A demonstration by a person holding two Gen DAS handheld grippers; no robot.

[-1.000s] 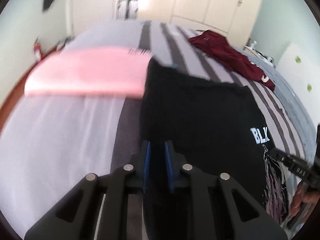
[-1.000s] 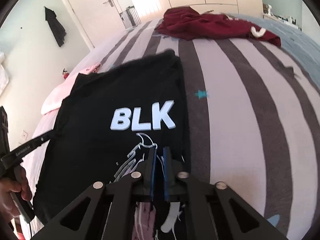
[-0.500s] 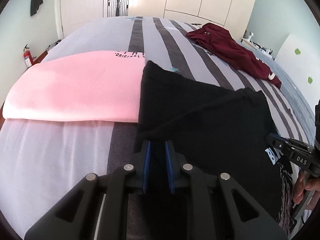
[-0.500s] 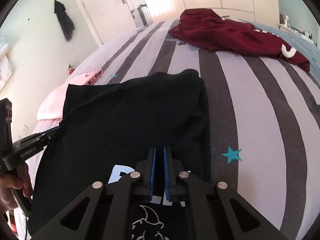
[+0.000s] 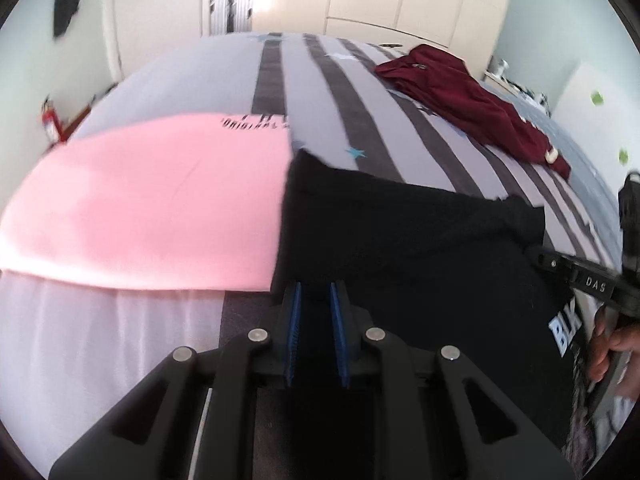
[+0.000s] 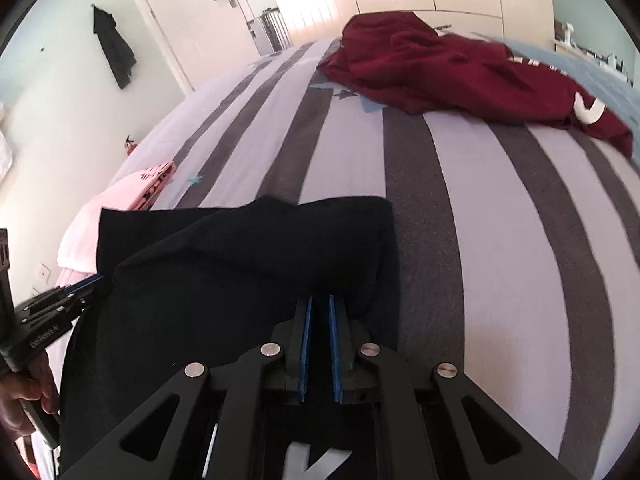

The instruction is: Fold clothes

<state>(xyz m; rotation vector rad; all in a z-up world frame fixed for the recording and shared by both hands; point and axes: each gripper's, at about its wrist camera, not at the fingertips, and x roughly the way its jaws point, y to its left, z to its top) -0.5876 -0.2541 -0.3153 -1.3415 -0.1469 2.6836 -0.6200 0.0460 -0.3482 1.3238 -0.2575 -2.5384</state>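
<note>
A black T-shirt (image 5: 408, 248) with white "BLK" lettering lies on the striped bed, its lower part folded up over the print. My left gripper (image 5: 316, 292) is shut on the shirt's folded edge at its left side. My right gripper (image 6: 318, 304) is shut on the same edge at its right side; the shirt (image 6: 240, 272) spreads ahead and left of it. The right gripper (image 5: 584, 280) shows at the right of the left wrist view. The left gripper (image 6: 86, 284) shows at the left of the right wrist view.
A folded pink garment (image 5: 152, 208) lies just left of the black shirt, also seen in the right wrist view (image 6: 120, 196). A crumpled maroon garment (image 6: 460, 72) lies at the far right of the bed (image 6: 500, 220). Wardrobe doors and a room door stand beyond.
Both grippers carried the shirt's lower edge forward over the body, folding it. The BLK print is now mostly covered.
</note>
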